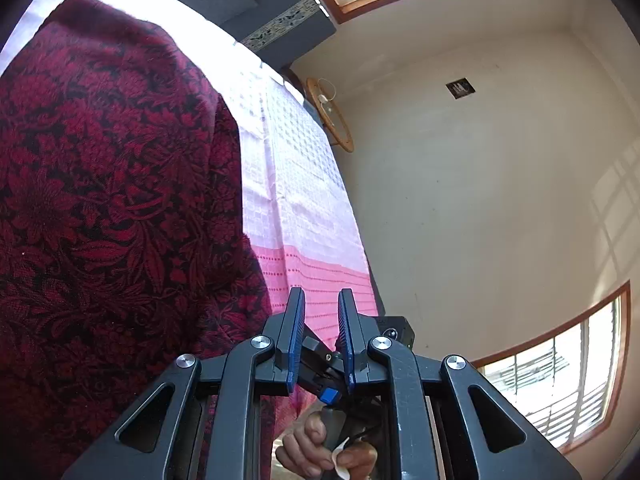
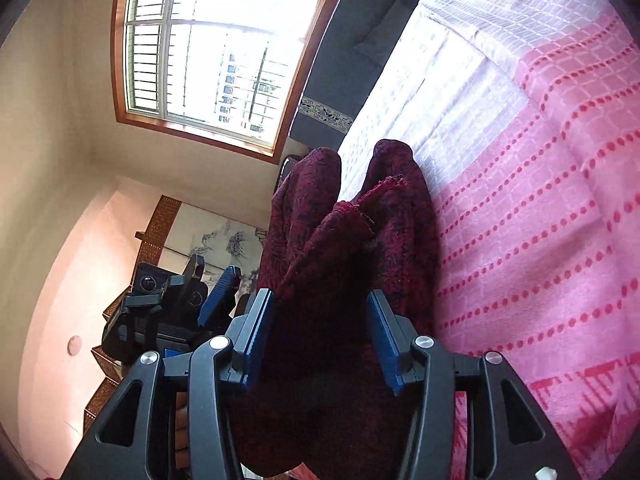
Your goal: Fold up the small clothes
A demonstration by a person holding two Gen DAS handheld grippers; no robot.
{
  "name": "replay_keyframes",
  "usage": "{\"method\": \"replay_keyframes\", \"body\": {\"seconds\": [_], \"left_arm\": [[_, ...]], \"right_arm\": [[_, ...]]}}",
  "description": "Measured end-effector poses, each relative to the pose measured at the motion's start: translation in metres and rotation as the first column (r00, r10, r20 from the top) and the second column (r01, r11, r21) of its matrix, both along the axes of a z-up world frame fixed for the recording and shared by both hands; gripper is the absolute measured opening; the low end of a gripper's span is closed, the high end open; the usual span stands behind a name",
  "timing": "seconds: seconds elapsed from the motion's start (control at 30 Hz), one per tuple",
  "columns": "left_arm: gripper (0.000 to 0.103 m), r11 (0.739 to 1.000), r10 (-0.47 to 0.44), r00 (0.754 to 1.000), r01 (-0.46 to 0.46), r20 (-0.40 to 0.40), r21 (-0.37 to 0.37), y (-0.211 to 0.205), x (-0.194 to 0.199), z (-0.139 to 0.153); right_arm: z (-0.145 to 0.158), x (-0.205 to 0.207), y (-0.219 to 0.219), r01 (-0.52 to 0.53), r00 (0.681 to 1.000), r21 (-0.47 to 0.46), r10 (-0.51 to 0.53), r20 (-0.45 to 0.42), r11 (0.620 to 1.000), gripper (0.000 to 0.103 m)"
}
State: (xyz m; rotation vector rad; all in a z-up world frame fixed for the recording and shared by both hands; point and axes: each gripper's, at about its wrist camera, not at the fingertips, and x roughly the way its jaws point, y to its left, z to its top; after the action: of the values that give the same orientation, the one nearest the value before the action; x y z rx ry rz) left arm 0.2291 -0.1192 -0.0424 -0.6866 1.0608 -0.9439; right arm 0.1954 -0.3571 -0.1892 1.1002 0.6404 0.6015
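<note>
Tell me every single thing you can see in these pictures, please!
Dark red floral-patterned knitted garment: one, maroon with black, bunched on the bed, running between the right gripper's fingers.
Pink and white woven bedspread: one, white checks with pink dotted stripes, covering the bed.
Dark grey padded headboard: one, grey with a patterned trim strip, at the bed's far end.
Wood-framed barred window: two across the views, orange-brown frames, in the cream walls.
Round wooden hoop: one, tan, against the wall beside the bed.
Ink landscape painting: one, grey on white, on the wall.
Left gripper: black with blue pads, nearly closed, nothing between.
Right gripper: black with blue pads, parted around the garment.
Person's hand: one, gripping a handle below the left gripper.
</note>
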Motion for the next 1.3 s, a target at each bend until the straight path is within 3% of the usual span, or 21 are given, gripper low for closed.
{"method": "replay_keyframes", "body": {"seconds": [0.1, 0.17, 0.23, 0.33, 0.43, 0.53, 0.6, 0.63, 0.67, 0.7, 0.73, 0.87, 0.93, 1.07, 1.13, 1.3], "left_arm": [[0.017, 0.997, -0.039, 0.989, 0.03, 0.142, 0.065, 0.003, -0.02, 0.031], [0.024, 0.989, -0.004, 0.965, -0.035, 0.262, 0.144, 0.017, -0.035, 0.047], [0.027, 0.98, 0.041, 0.948, -0.1, 0.317, 0.173, 0.037, -0.045, 0.045], [0.027, 0.972, 0.051, 0.958, -0.113, 0.284, 0.207, 0.058, -0.053, 0.025], [0.027, 0.96, 0.054, 0.967, -0.119, 0.249, 0.253, 0.066, -0.066, 0.001], [0.027, 0.958, 0.078, 0.976, -0.13, 0.203, 0.254, 0.074, -0.08, -0.02], [0.027, 0.963, 0.1, 0.981, -0.137, 0.168, 0.231, 0.08, -0.083, -0.029], [0.027, 0.963, 0.112, 0.98, -0.147, 0.162, 0.227, 0.083, -0.084, -0.032], [0.027, 0.961, 0.123, 0.979, -0.158, 0.163, 0.226, 0.085, -0.085, -0.032], [0.027, 0.958, 0.132, 0.976, -0.17, 0.171, 0.231, 0.087, -0.085, -0.032], [0.027, 0.955, 0.136, 0.974, -0.178, 0.181, 0.237, 0.087, -0.085, -0.03], [0.033, 0.958, 0.119, 0.973, -0.165, 0.2, 0.233, 0.083, -0.085, -0.025], [0.036, 0.96, 0.093, 0.977, -0.139, 0.192, 0.244, 0.076, -0.085, -0.029], [0.038, 0.956, 0.046, 0.986, -0.09, 0.158, 0.281, 0.062, -0.086, -0.05], [0.038, 0.951, 0.041, 0.987, -0.086, 0.153, 0.296, 0.06, -0.088, -0.059], [0.038, 0.949, 0.043, 0.984, -0.095, 0.173, 0.3, 0.056, -0.09, -0.061]], "right_arm": [[0.003, -0.002, -0.008, 0.025, 1.0, 0.012, -0.025, 0.004, 1.0, 0.052], [0.008, -0.005, -0.016, 0.041, 0.999, 0.01, -0.041, 0.015, 0.999, 0.055], [0.016, -0.004, -0.022, 0.053, 0.998, -0.004, -0.053, 0.028, 0.999, 0.055], [0.037, -0.001, -0.018, 0.043, 0.998, -0.072, -0.039, 0.051, 0.997, 0.056], [0.056, 0.014, -0.002, -0.032, 0.997, -0.137, 0.041, 0.064, 0.99, 0.057], [0.065, 0.042, 0.026, -0.103, 0.995, -0.279, 0.102, -0.021, 0.955, 0.058], [0.063, 0.057, 0.042, -0.157, 0.988, -0.294, 0.152, -0.041, 0.943, 0.057], [0.064, 0.063, 0.049, -0.179, 0.984, -0.304, 0.173, -0.047, 0.936, 0.049], [0.067, 0.067, 0.058, -0.191, 0.981, -0.348, 0.185, -0.052, 0.918, 0.023], [0.07, 0.071, 0.066, -0.199, 0.98, -0.407, 0.19, -0.063, 0.892, 0.012], [0.072, 0.072, 0.069, -0.203, 0.979, -0.436, 0.191, -0.071, 0.877, 0.013], [0.103, 0.05, 0.042, -0.118, 0.989, -0.446, 0.146, 0.031, 0.887, 0.012], [0.103, 0.035, 0.026, -0.089, 0.992, -0.445, 0.118, 0.037, 0.891, 0.012], [0.062, 0.019, 0.004, -0.083, 0.996, -0.465, 0.066, -0.052, 0.882, 0.012], [0.041, 0.018, -0.001, -0.091, 0.994, -0.428, 0.059, -0.088, 0.899, 0.012], [0.038, 0.01, -0.005, -0.048, 0.998, -0.379, 0.028, -0.06, 0.924, 0.021]]}}
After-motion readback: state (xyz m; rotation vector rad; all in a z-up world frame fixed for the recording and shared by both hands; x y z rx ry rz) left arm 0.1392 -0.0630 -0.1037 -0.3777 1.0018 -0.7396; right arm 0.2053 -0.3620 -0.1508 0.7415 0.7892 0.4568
